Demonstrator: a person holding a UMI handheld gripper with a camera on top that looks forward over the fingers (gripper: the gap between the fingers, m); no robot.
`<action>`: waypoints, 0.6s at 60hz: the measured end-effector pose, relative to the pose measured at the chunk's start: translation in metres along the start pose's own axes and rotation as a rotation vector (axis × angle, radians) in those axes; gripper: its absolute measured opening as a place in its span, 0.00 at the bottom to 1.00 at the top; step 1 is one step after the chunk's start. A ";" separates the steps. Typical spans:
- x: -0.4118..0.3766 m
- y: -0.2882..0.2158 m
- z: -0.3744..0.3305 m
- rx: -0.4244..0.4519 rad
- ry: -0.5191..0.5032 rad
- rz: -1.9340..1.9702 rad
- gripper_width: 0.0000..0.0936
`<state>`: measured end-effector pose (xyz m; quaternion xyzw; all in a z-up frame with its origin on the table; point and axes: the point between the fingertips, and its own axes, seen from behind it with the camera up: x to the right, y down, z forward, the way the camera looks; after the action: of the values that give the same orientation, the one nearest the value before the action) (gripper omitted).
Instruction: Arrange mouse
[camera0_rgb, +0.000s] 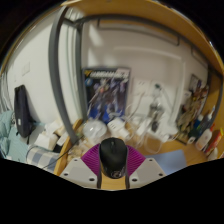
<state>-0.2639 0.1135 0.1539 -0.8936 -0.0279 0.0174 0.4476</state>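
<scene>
The mouse (113, 153) — black, domed — sits between the two fingers of the gripper (113, 170), its rear half down among the magenta pads (96, 165). Both pads appear to lie against its flanks, so the gripper reads as clamped on the mouse; whether the mouse also rests on the desk (170, 152) underneath cannot be told from this view.

Position: over the near edge of the wooden desk, roughly midway along it. Ahead of the mouse stand clear plastic items (140, 132), and beyond them a poster (107, 92) leans on the wall. A dark bag (22, 108) hangs well off to the left; clutter (195, 125) fills the right end of the desk.

Handling, as a judgement:
- Light, rigid shell — no give under pressure.
- Smooth plastic, curved sides; liable to slip forward or rotate if gripped on the taper.
- Best hold is across the widest part of the body, pads flat on both flanks, below the top dome.
- Moderate force suffices; avoid pressing the buttons or wheel at the front.
</scene>
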 end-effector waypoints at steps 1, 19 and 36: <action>0.011 -0.009 -0.004 0.014 0.012 -0.001 0.34; 0.196 -0.012 -0.019 0.028 0.175 0.040 0.34; 0.241 0.108 0.044 -0.166 0.099 0.077 0.34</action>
<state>-0.0221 0.0997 0.0399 -0.9278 0.0276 -0.0121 0.3719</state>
